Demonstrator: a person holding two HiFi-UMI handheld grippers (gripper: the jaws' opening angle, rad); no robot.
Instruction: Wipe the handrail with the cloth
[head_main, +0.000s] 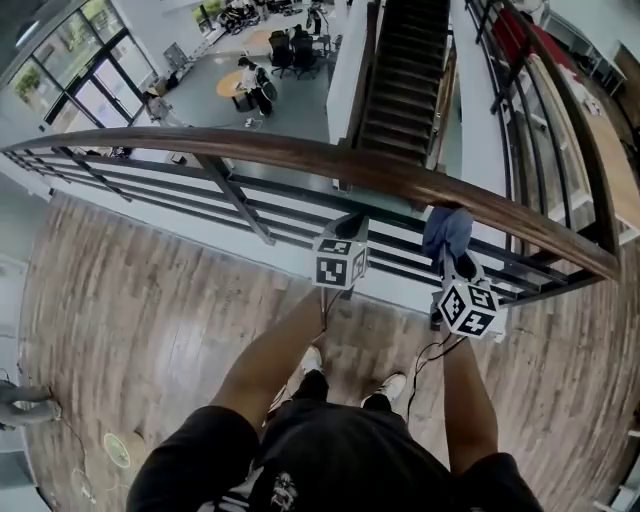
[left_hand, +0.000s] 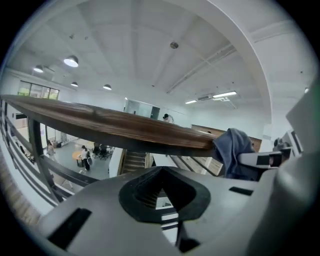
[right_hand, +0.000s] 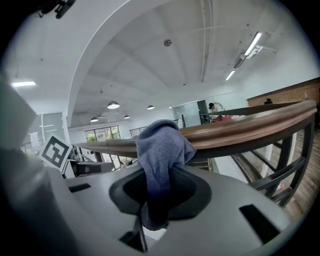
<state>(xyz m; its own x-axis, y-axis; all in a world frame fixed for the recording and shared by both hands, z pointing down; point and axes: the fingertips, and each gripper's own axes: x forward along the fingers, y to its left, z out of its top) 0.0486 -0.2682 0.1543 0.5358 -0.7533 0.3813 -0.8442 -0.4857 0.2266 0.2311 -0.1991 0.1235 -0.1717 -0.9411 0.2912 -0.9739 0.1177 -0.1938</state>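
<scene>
Cloth (right_hand: 162, 145), blue and bunched, is pinched between the closed jaws of the right gripper (right_hand: 152, 212). Its upper end is pressed against the brown wooden handrail (head_main: 300, 152). The left gripper (left_hand: 162, 202) points at the rail just beside the right one, without touching the wood, and its jaws are together with nothing between them. Each gripper's cube carries black-and-white square markers (head_main: 341, 265).

Glossy wood handrail (head_main: 300, 155) – terry cloth (right_hand: 161, 150)
</scene>
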